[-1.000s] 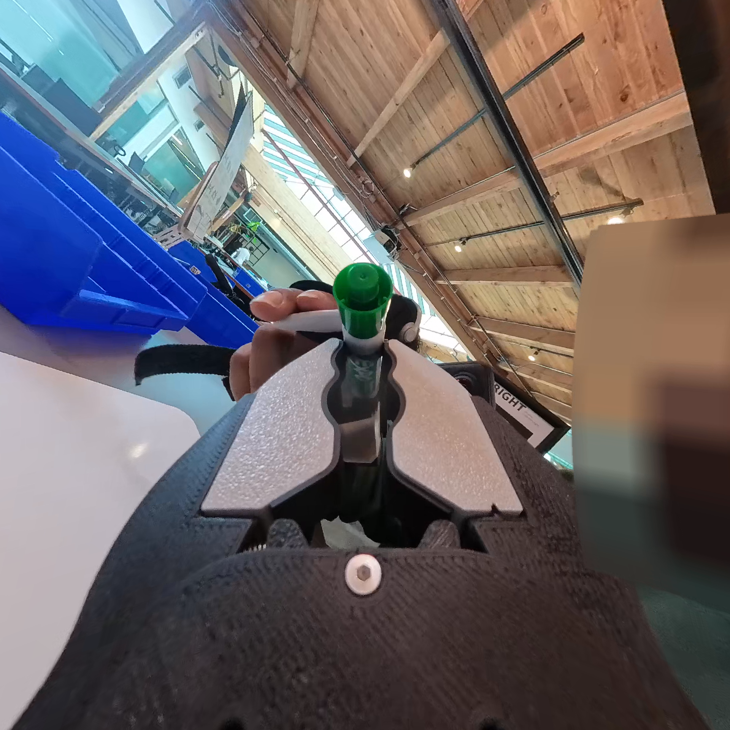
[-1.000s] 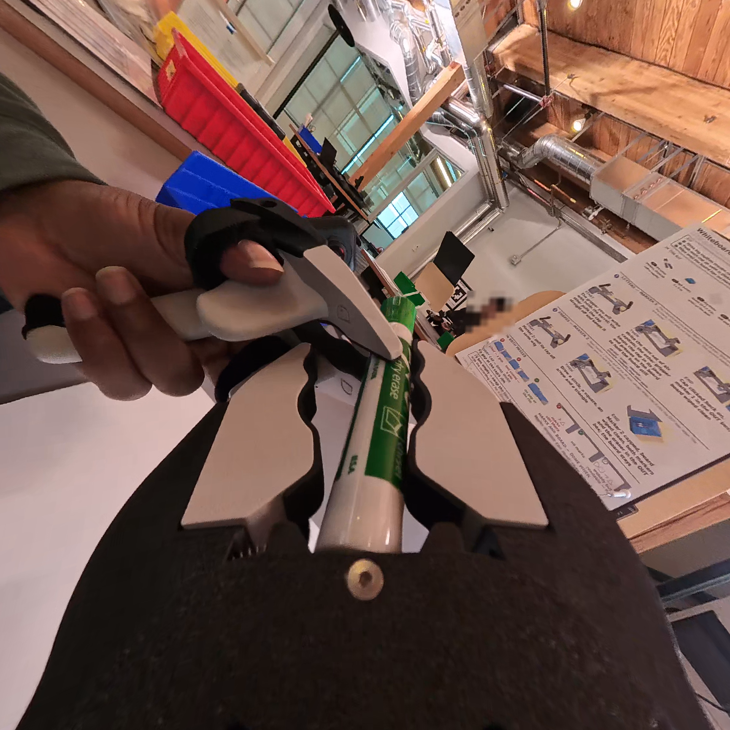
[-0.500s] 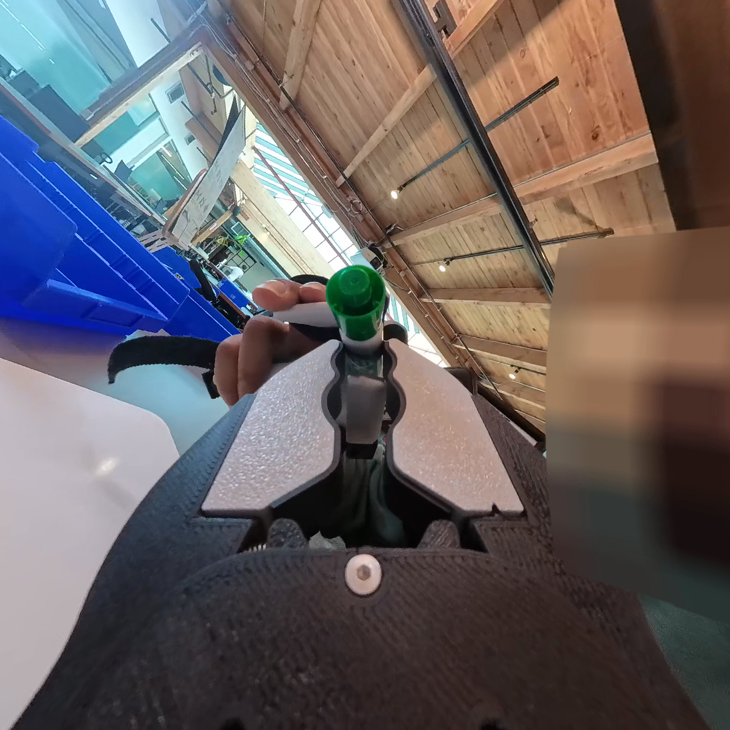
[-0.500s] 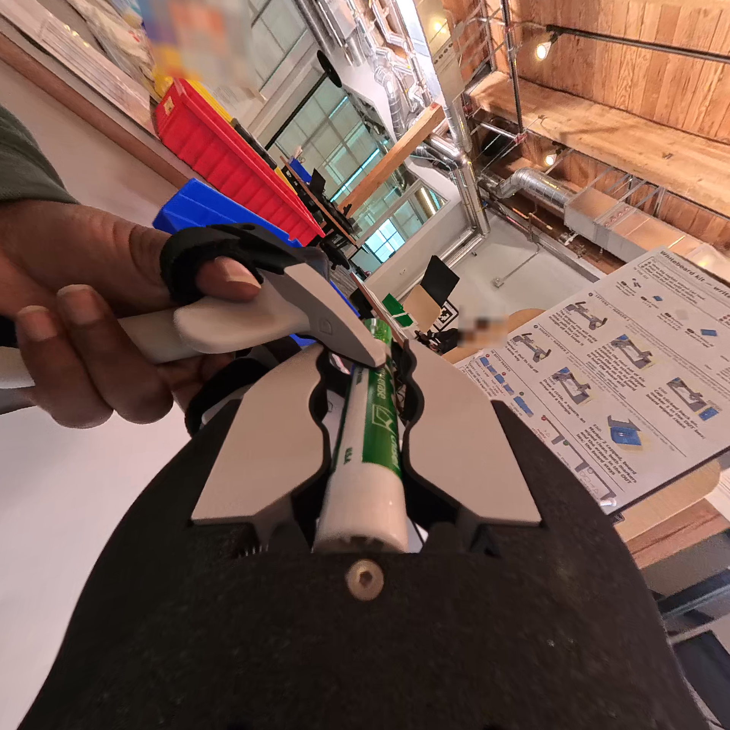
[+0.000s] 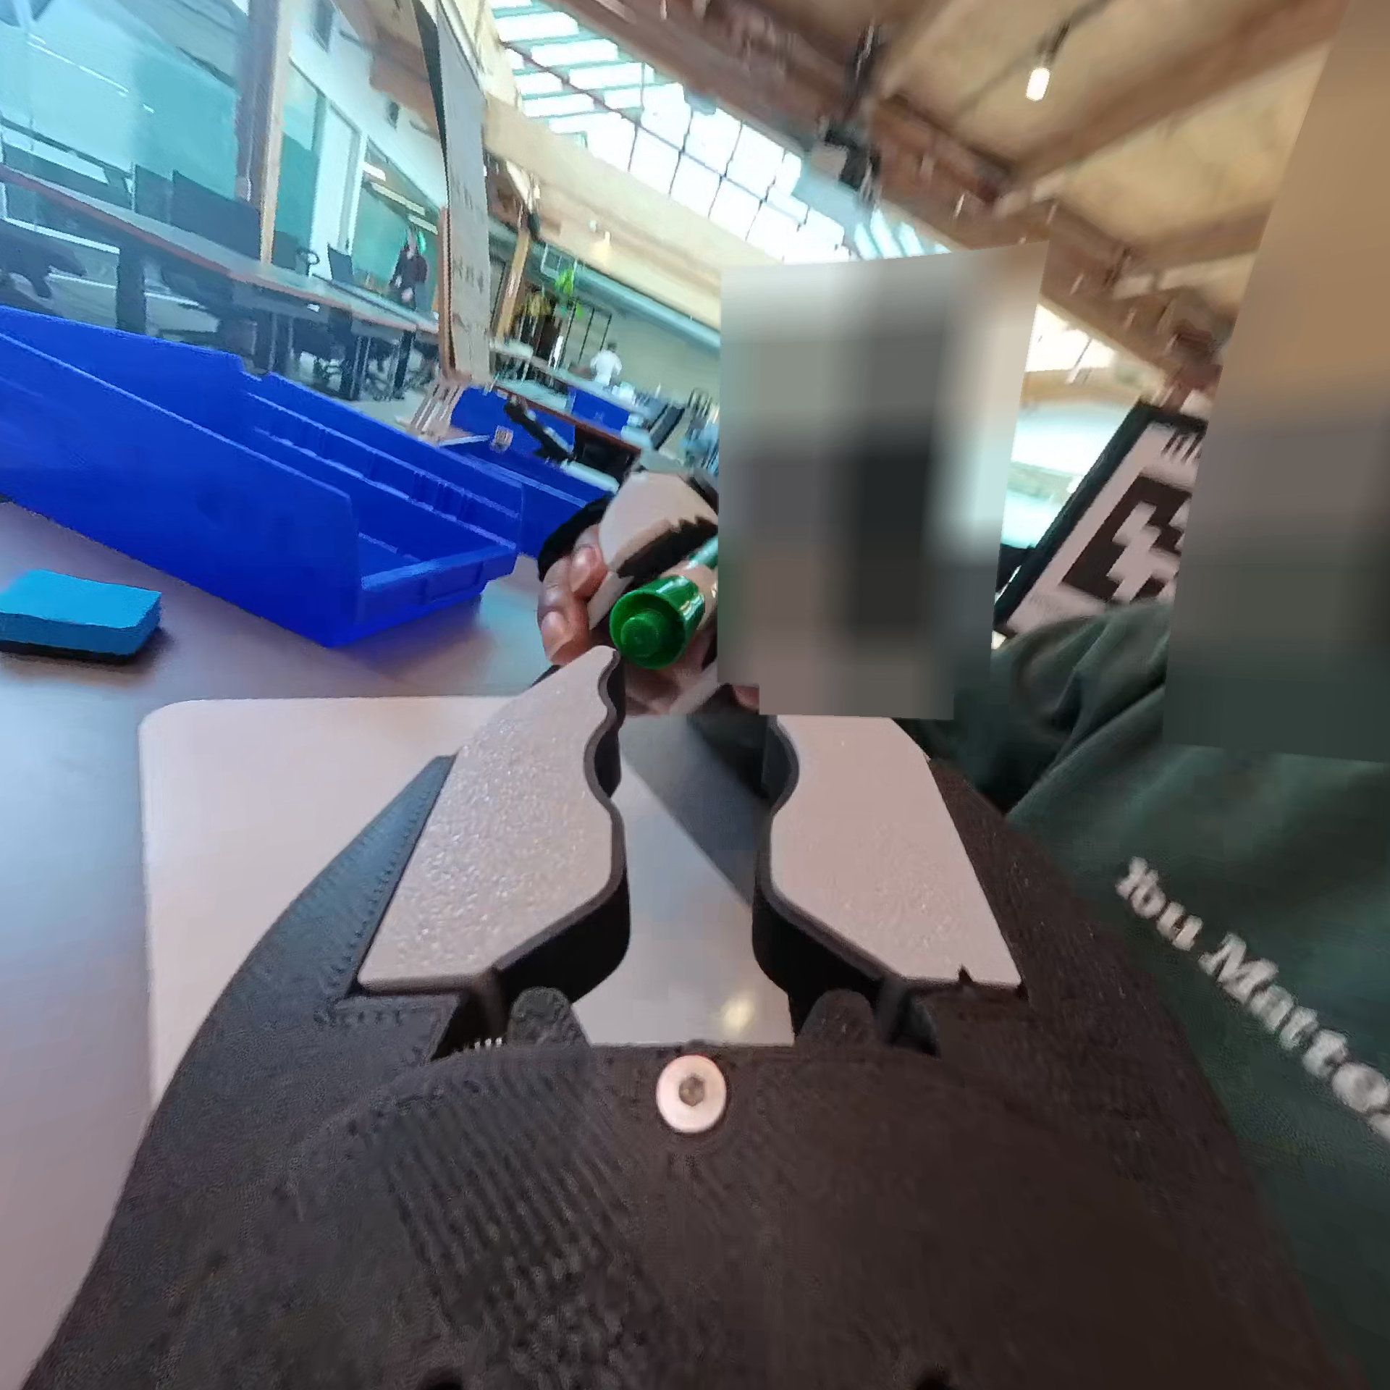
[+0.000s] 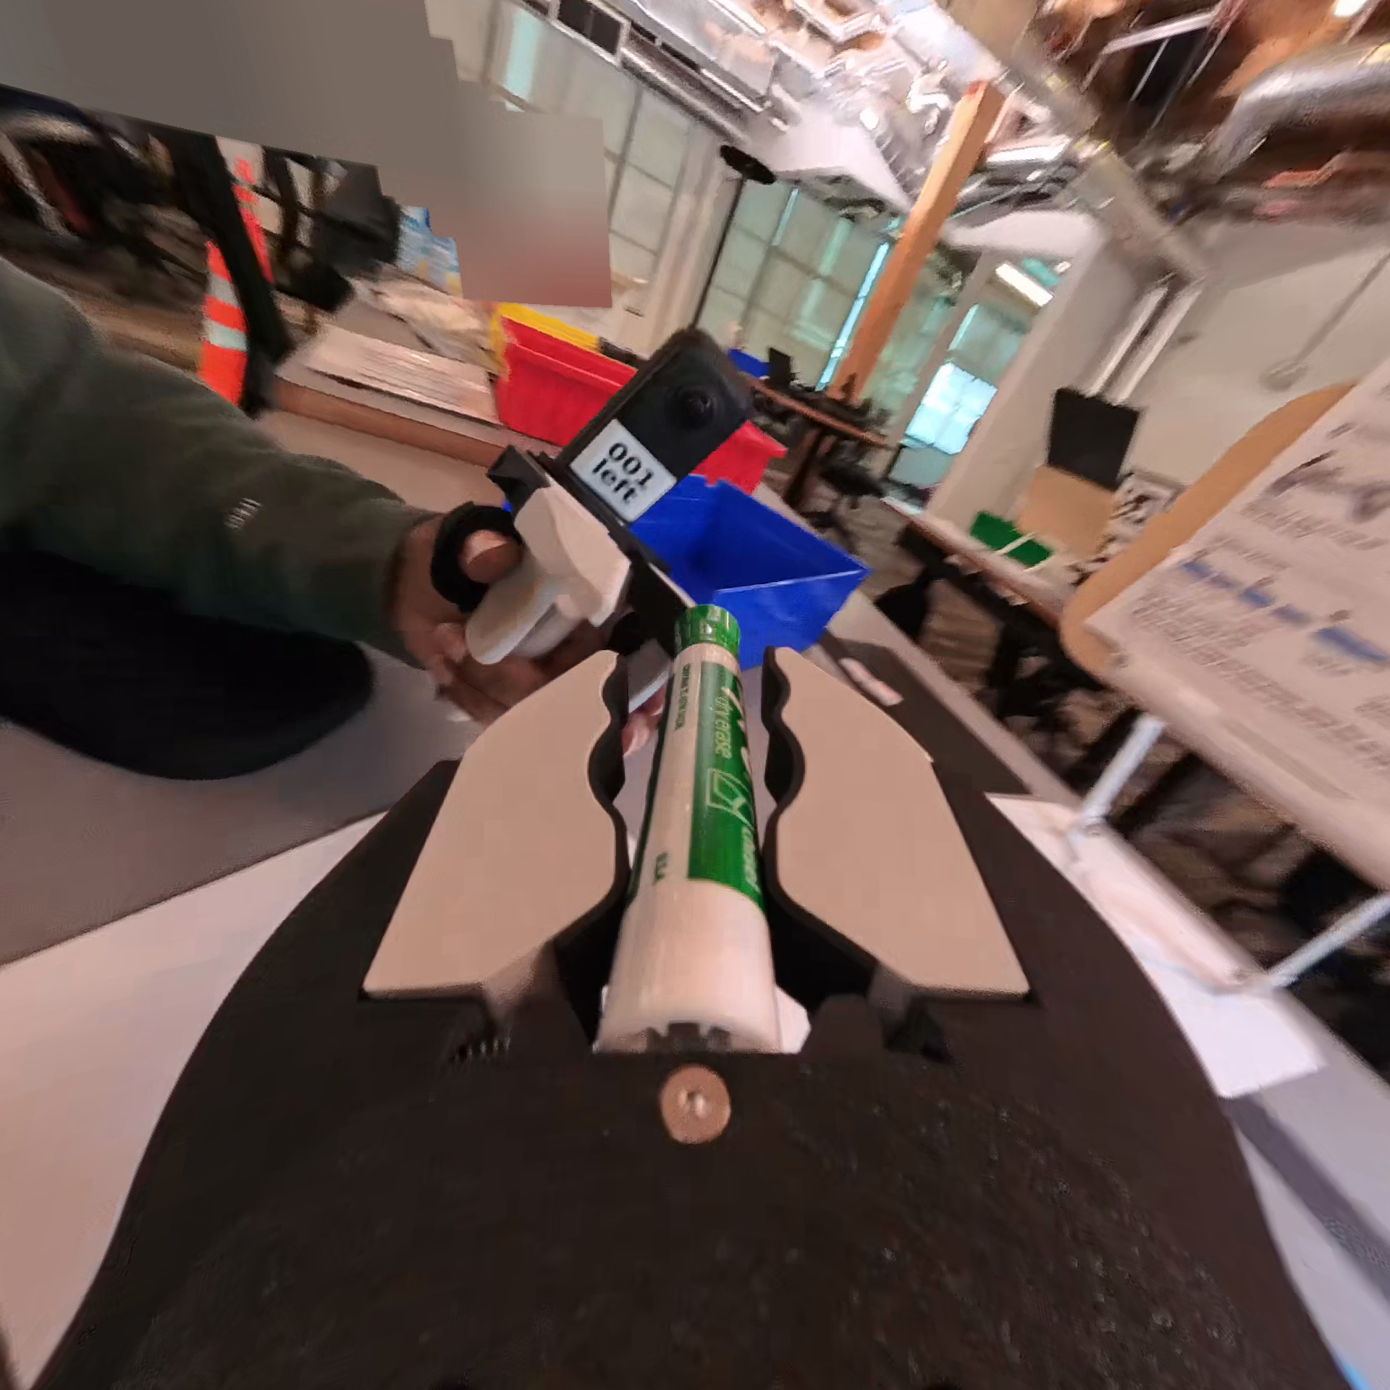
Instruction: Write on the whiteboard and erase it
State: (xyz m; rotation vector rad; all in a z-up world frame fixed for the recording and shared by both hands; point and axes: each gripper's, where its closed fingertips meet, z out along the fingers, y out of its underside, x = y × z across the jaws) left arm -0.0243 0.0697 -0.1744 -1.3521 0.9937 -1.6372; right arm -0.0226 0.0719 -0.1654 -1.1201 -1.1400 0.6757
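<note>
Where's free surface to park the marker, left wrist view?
The whiteboard is bare left of the left gripper. Bare tabletop also lies between the whiteboard's far edge, the blue eraser and the blue bin. It is crowded to the right: sleeve, right gripper holding the marker.

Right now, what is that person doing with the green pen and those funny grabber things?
A person holds a grabber in each hand. The right gripper has its fingers shut around a green marker, cap still on. The left gripper is open and empty above the whiteboard, which looks bare. A blue eraser waits on the table beside a blue bin.
</note>
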